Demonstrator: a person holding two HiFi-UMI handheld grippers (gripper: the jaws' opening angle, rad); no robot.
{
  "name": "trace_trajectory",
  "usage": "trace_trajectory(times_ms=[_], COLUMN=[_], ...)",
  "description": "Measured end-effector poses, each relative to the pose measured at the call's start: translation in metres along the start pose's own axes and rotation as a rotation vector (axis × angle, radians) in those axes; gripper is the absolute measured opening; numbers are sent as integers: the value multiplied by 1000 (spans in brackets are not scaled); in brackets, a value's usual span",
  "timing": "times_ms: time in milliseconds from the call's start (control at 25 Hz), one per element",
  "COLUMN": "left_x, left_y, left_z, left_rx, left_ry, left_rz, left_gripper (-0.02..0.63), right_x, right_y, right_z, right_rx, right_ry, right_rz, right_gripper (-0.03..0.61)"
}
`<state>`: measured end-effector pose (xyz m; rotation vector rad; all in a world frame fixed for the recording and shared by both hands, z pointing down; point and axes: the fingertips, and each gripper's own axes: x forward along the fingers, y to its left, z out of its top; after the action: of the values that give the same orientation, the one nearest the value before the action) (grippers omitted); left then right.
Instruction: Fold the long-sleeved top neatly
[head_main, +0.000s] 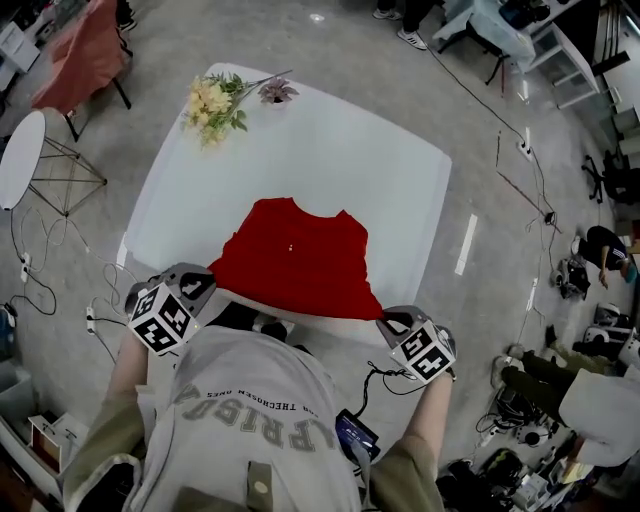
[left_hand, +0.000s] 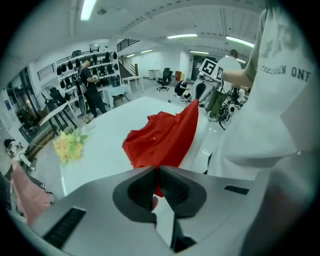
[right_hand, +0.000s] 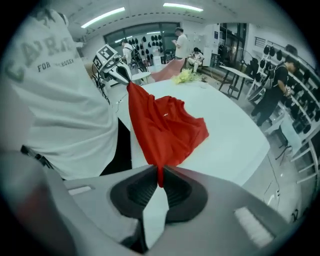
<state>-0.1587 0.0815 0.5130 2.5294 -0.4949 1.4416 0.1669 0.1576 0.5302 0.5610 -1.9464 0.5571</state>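
Left gripper (left_hand: 156, 175) clamped on one near corner of the red long-sleeved top (head_main: 300, 255); right gripper (right_hand: 161, 176) pinching the other corner. The top's near edge is held up off the white table (head_main: 390, 170), while its collar end lies on it. Sleeves can't be made out. Head view hides both grips behind the gripper bodies. Yellow flowers (head_main: 212, 103) sit at the far edge, well apart.

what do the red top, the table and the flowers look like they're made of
The red top looks like soft matte fabric, perhaps cotton or a blend: it drapes and creases where its edge is lifted. The table seems hard, smooth and white with a faint sheen, maybe laminate or plastic. The flowers have yellow blooms and green leaves; real or artificial can't be told.
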Motion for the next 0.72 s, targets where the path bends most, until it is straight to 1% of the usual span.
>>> trace_trajectory(times_ms=[120, 200, 320, 400, 520, 600, 640, 720], left_x=[11, 24, 53, 74, 104, 120, 127, 137], left_y=[51, 85, 127, 148, 169, 178, 183, 196], left_z=[33, 50, 62, 61, 57, 56, 56, 53], left_rx=[35, 46, 41, 19, -37, -88, -128, -256], left_ry=[-32, -30, 14, 53, 102, 128, 138, 129], left_rz=[80, 114, 132, 120, 84, 72, 76, 111], left_gripper=[23, 23, 23, 23, 24, 25, 25, 34], right_x=[-5, -3, 12, 28, 54, 68, 74, 82], right_y=[-53, -89, -132, -153, -178, -191, -197, -209], right_z=[28, 44, 63, 70, 70, 66, 65, 63], right_rx=[-16, -10, 28, 63, 119, 176, 210, 262], right_ry=[-27, -20, 3, 21, 69, 90, 90, 68], right_rz=[-43, -67, -86, -84, -78, -84, -92, -135], right_gripper=[34, 34, 34, 34, 34, 35, 35, 39])
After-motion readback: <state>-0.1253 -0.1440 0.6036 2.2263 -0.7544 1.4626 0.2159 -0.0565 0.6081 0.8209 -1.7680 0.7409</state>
